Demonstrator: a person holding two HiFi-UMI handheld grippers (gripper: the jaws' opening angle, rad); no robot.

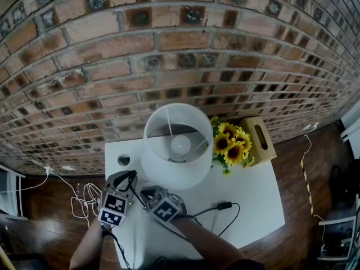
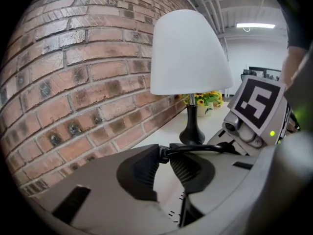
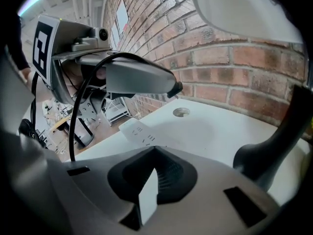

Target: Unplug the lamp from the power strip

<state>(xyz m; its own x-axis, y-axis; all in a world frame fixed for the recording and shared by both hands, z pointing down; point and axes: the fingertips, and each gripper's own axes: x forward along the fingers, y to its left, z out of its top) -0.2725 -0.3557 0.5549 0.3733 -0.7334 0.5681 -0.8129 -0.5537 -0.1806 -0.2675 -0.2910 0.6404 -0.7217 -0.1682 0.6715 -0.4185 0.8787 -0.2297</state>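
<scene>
A lamp with a white shade (image 1: 171,145) stands on the white table (image 1: 253,201), and its black cord (image 1: 225,206) trails over the tabletop. My left gripper (image 2: 164,153) is shut on the cord's black plug (image 2: 163,152). In the right gripper view the left gripper's tip (image 3: 173,88) holds the plug in the air above the white power strip (image 3: 139,130). My right gripper (image 3: 152,153) is shut on the near end of that strip. In the head view both grippers sit close together at the table's front left, the left gripper (image 1: 129,177) beside the right gripper (image 1: 147,194).
A brick wall (image 1: 169,49) runs behind the table. Sunflowers (image 1: 232,142) and a wooden tissue box (image 1: 260,139) stand right of the lamp. A round cable hole (image 1: 124,160) is in the table's back left corner. White cables (image 1: 79,201) lie on the floor at left.
</scene>
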